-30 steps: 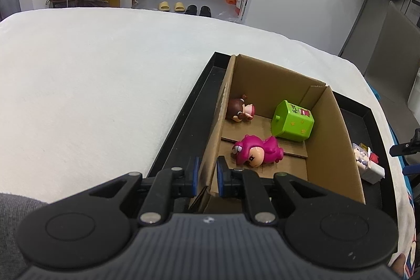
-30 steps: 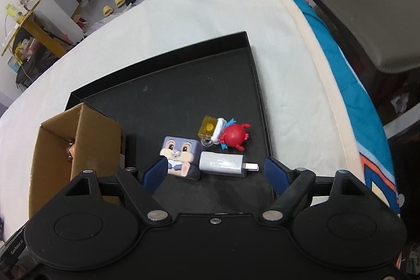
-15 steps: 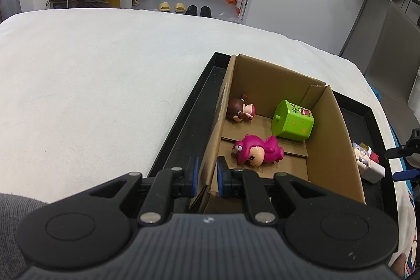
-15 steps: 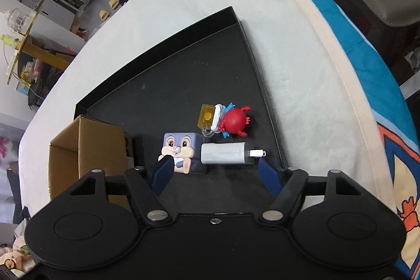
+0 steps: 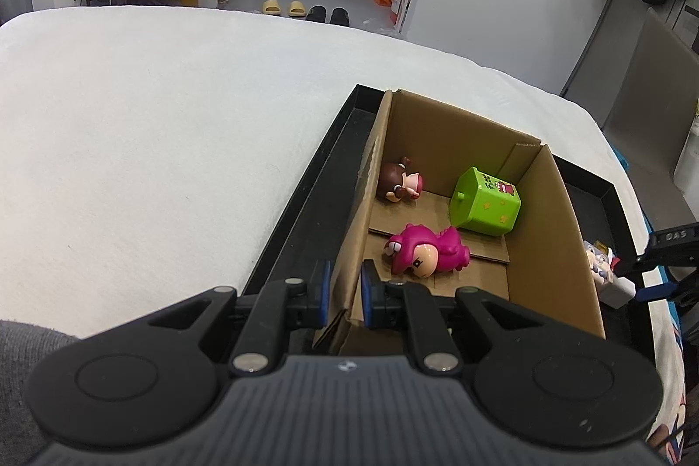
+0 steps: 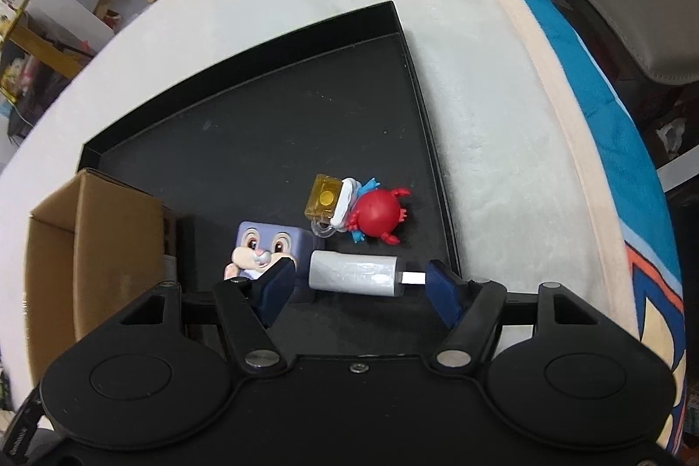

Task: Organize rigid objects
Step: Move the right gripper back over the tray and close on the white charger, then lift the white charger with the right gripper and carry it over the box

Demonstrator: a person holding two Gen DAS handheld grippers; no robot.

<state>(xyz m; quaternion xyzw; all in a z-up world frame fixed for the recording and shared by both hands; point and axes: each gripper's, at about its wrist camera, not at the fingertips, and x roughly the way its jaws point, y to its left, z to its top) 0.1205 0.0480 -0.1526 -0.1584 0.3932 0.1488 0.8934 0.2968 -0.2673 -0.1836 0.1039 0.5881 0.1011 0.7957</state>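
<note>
Three toys boxed in cardboard box [image 5: 563, 221]; three remain on tray [image 6: 262, 125]. Left tongs [image 5: 345, 289] clamp box wall; right tongs [image 6: 356, 287] spread around white charger [image 6: 354, 274].

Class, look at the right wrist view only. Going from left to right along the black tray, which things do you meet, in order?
Cardboard box → bunny cube toy → white USB charger, lying between the open right gripper's fingers → red crab toy → tray's right rim.

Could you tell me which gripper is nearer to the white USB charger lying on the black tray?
Right. The right gripper is open, its fingers straddling the white USB charger. The left gripper is shut on the cardboard box wall, across the box from the charger.
</note>
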